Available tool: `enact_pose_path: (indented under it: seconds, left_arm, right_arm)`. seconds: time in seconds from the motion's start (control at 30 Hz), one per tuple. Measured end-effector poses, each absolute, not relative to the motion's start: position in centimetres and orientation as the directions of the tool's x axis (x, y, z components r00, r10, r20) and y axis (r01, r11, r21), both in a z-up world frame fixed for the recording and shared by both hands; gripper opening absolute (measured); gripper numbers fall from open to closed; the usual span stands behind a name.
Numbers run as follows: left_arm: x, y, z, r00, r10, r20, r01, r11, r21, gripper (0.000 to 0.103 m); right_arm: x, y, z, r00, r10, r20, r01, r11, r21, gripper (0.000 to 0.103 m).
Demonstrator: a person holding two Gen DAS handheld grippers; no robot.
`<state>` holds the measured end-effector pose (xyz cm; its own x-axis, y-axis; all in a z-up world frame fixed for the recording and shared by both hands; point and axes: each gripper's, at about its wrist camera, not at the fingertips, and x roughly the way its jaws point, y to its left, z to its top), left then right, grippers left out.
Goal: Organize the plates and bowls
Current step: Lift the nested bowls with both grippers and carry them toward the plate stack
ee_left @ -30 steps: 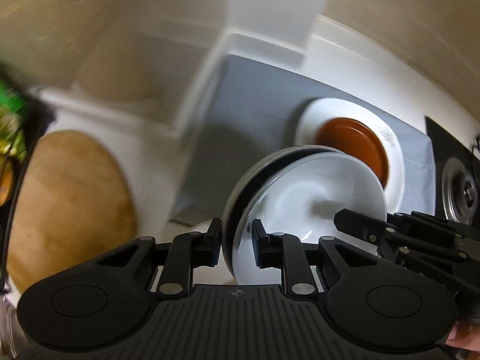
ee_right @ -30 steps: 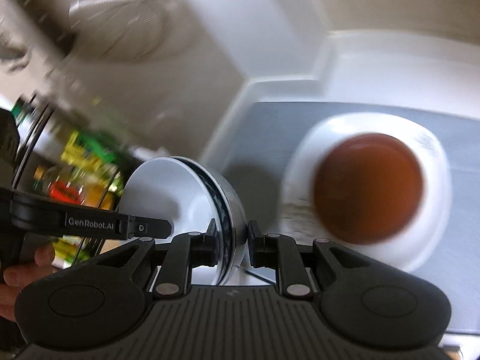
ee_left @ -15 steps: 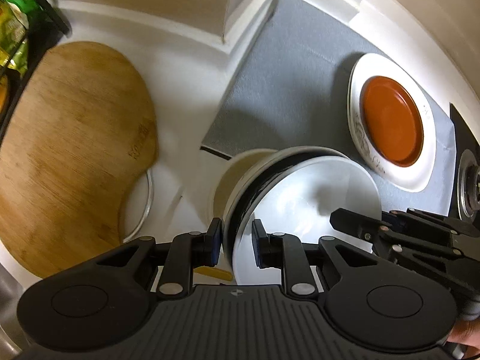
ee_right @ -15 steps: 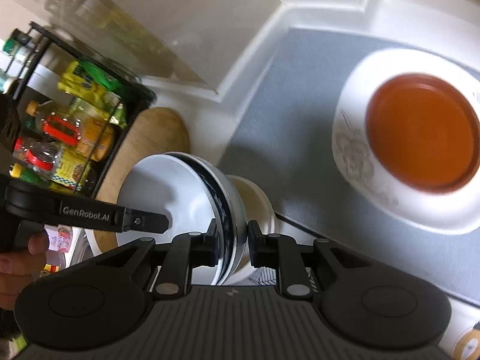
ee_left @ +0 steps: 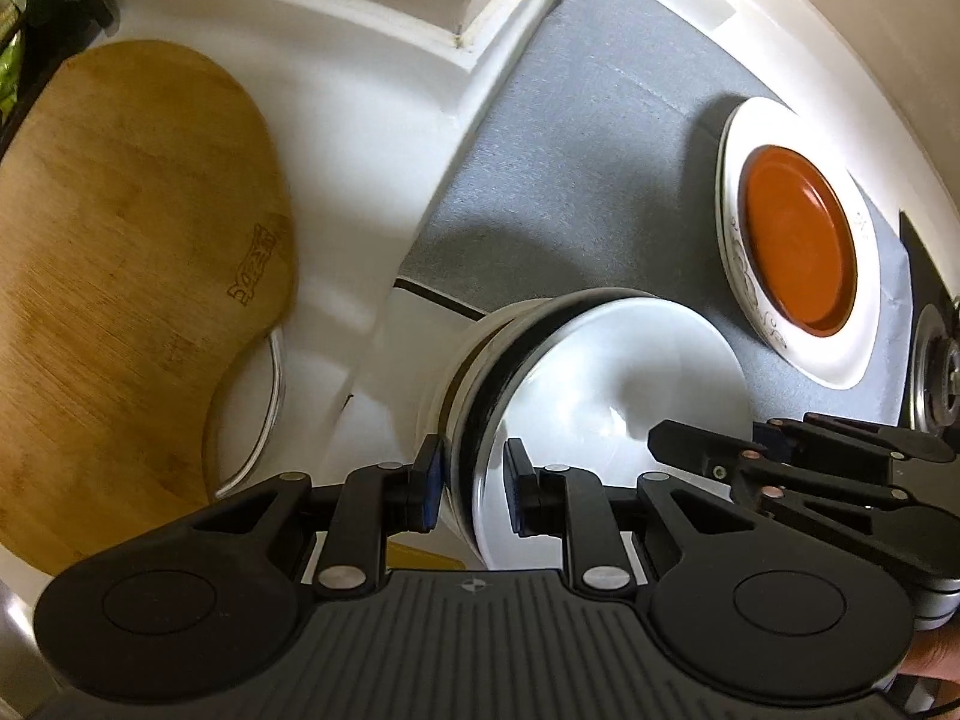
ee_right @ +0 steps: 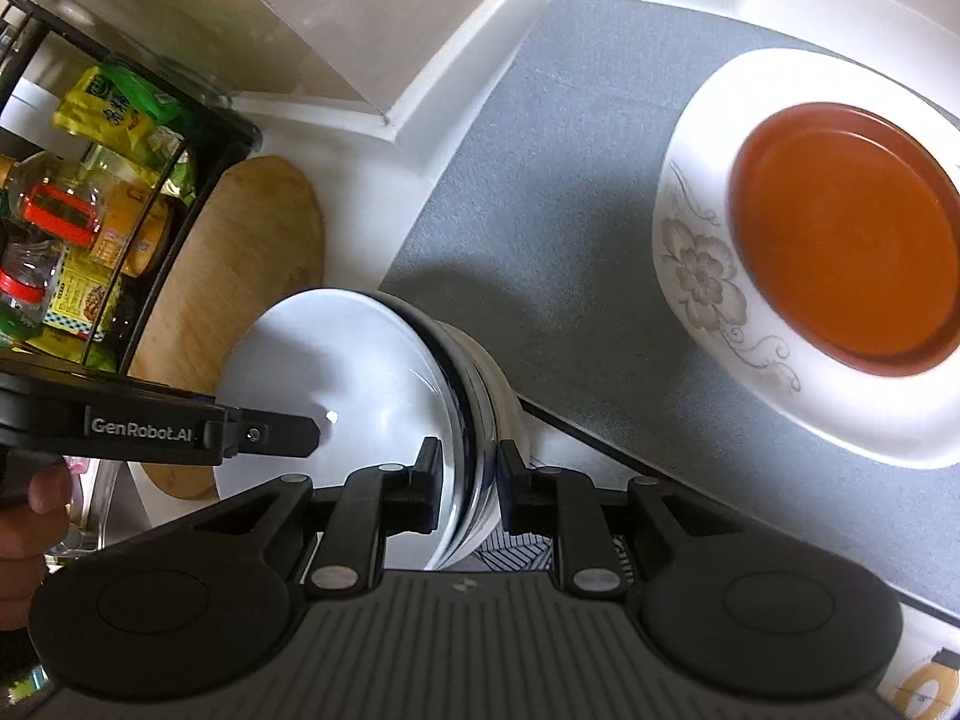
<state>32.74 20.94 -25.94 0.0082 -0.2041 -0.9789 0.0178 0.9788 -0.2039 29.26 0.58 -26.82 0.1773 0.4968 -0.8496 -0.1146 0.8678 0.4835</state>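
A white bowl with a dark blue rim band (ee_left: 618, 378) (ee_right: 336, 360) is held from both sides. My left gripper (ee_left: 469, 483) is shut on its near rim, and my right gripper (ee_right: 467, 480) is shut on the opposite rim. The bowl sits in or just over a cream bowl (ee_left: 441, 378) (ee_right: 501, 384) underneath; contact is unclear. A white flowered plate (ee_left: 864, 324) (ee_right: 708, 276) carrying an orange dish (ee_left: 798, 240) (ee_right: 846, 246) lies on the grey mat (ee_left: 570, 180) (ee_right: 540, 192) to the right.
A wooden cutting board (ee_left: 120, 276) (ee_right: 240, 276) lies on the white counter to the left. A black rack with bottles and packets (ee_right: 78, 210) stands at far left. A stove burner (ee_left: 936, 366) is at the right edge. A white wall corner (ee_left: 474, 30) juts in.
Both grippers have carried the bowl down and toward the counter's front, over the cream bowl. The plate with the orange dish now sits farther to the right. The grips are unchanged.
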Motion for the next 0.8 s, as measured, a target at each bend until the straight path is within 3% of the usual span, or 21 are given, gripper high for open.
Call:
enact_pose_path:
  seconds: [0.3, 0.33, 0.4, 0.63, 0.7, 0.73, 0.8]
  left_arm:
    - [32.7, 22.7, -25.4, 0.087, -0.275, -0.957, 0.072, 0.96, -0.269, 0.018]
    - [32.7, 22.7, -25.3, 0.095, -0.279, -0.956, 0.086, 0.959, -0.271, 0.018]
    - [32.8, 23.1, -25.6, 0.102, -0.298, -0.949, 0.08, 0.953, -0.291, 0.019]
    - [33.2, 24.1, -26.4, 0.095, -0.364, -0.927, 0.07, 0.931, -0.359, 0.02]
    - [33.0, 24.0, -26.3, 0.104, -0.365, -0.925, 0.063, 0.931, -0.36, 0.02]
    - [32.8, 24.0, -26.2, 0.112, -0.365, -0.924, 0.07, 0.931, -0.359, 0.02]
    - [32.5, 24.0, -26.0, 0.129, -0.36, -0.924, 0.095, 0.932, -0.35, 0.02]
  right_arm:
    - [29.2, -1.0, -25.8, 0.206, 0.558, -0.804, -0.061, 0.827, 0.559, 0.028]
    - [29.2, -1.1, -25.8, 0.206, 0.56, -0.803, -0.062, 0.826, 0.56, 0.027]
    - [29.3, -0.9, -25.9, 0.214, 0.544, -0.811, -0.087, 0.838, 0.539, 0.017]
    - [29.7, -1.8, -26.5, 0.21, 0.587, -0.782, -0.043, 0.804, 0.593, 0.02]
    - [29.4, -2.1, -26.2, 0.227, 0.578, -0.784, -0.044, 0.81, 0.584, 0.031]
    - [29.2, -2.3, -26.0, 0.23, 0.58, -0.781, -0.048, 0.809, 0.586, 0.042]
    - [29.0, -2.9, -26.1, 0.239, 0.605, -0.76, -0.034, 0.787, 0.616, 0.048]
